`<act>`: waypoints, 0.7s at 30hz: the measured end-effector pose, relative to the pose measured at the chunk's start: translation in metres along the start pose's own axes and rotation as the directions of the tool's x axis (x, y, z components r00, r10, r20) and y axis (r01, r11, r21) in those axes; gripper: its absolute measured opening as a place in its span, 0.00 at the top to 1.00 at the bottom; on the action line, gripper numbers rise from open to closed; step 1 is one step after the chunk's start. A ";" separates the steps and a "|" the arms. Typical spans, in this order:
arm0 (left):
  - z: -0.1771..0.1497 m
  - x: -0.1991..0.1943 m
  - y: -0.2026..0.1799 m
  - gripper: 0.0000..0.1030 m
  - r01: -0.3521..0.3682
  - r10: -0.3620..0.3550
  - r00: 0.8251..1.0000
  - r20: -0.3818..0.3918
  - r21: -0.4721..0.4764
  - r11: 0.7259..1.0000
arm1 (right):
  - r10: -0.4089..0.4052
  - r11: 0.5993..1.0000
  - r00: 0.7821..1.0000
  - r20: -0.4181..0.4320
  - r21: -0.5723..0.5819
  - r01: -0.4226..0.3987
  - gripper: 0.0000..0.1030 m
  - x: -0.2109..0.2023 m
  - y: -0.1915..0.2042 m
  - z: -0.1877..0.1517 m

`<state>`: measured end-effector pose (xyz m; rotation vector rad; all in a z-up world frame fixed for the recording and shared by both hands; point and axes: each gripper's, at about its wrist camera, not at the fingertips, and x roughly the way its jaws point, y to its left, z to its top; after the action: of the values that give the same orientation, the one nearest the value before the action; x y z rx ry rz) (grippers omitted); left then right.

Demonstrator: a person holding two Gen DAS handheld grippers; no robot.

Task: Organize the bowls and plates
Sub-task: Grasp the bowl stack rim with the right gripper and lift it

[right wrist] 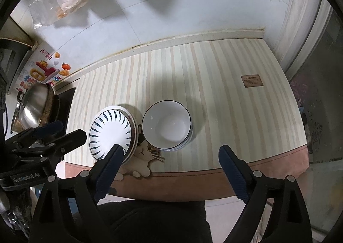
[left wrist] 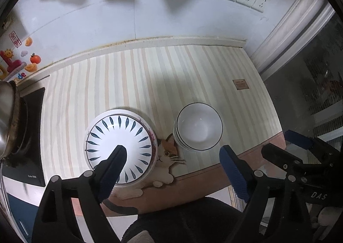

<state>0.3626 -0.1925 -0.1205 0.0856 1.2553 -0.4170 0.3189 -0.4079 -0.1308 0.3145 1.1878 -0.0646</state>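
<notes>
My left gripper hangs nearest the lens with its jaws spread wide and nothing between them, above the near edge of the striped mat. From left, I see the stack of plates with the blue leaf pattern, then just beside it the stack of white bowls. Farthest right, my right gripper is likewise gaping and empty, poised over the same edge.
</notes>
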 end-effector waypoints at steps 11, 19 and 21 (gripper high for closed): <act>0.032 0.080 0.022 0.14 0.030 -0.043 0.994 -0.105 -0.122 0.992 | 0.072 0.995 0.996 -0.049 0.071 -0.068 0.08 0.063 -0.031 0.017; 0.055 0.176 0.030 0.14 0.080 -0.126 0.952 -0.279 -0.172 0.982 | 0.239 0.958 0.956 -0.169 0.204 -0.203 0.08 0.164 -0.069 0.020; 0.058 0.192 0.028 0.17 0.100 -0.154 0.938 -0.309 -0.184 0.978 | 0.271 0.946 0.943 -0.194 0.234 -0.224 0.08 0.186 -0.075 0.017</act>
<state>0.4722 -0.2331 -0.2857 -0.0740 1.6212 -0.4195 0.3885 -0.4632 -0.3112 0.6705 1.3588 0.0698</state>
